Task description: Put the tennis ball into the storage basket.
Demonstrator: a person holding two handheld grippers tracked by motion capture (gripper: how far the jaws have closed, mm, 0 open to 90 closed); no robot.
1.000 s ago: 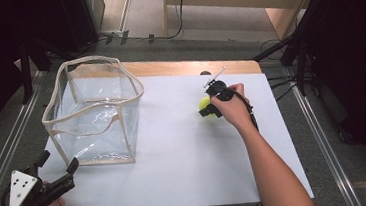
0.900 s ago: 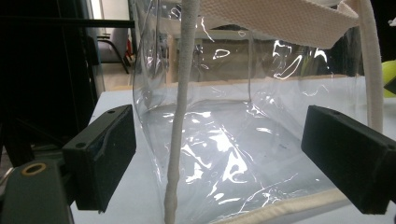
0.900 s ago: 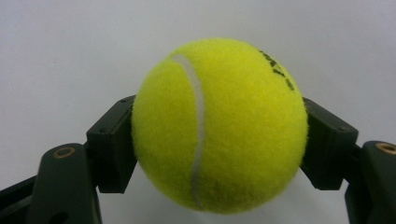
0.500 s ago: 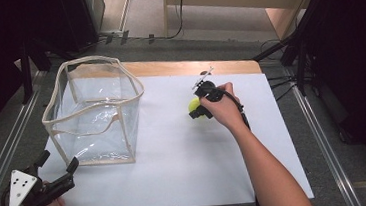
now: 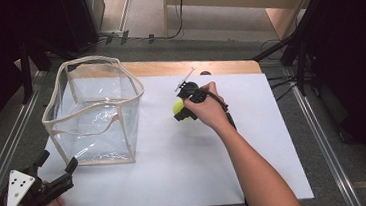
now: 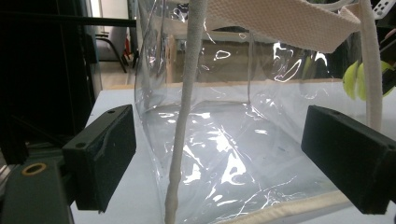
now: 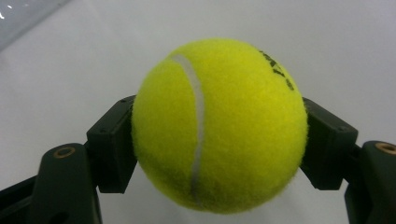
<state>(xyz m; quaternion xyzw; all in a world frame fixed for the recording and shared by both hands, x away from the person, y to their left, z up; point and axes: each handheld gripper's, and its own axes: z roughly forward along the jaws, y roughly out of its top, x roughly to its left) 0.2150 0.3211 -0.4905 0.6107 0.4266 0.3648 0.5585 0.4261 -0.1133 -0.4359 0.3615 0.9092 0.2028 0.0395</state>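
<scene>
A yellow tennis ball (image 7: 219,123) sits squeezed between the jaws of my right gripper (image 7: 219,140), which is shut on it above the white table top. From the high view the same ball (image 5: 178,107) shows just left of the hand holding the right gripper (image 5: 184,108), mid-table. A clear plastic bag with cream webbing trim (image 5: 96,110) stands open-topped at the left. My left gripper (image 5: 56,167) rests near the front left corner of the table, open, its jaws spread before the bag's near corner (image 6: 180,186). The ball (image 6: 355,79) shows through the bag's wall.
The white table top (image 5: 186,168) has free room in front and to the right of the bag. A wooden strip (image 5: 193,68) runs along the far edge. Dark stands and cables (image 5: 286,48) lie beyond the table's right side.
The right gripper with the ball has shifted left toward the bag, holding the ball throughout. The left gripper has stayed in place.
</scene>
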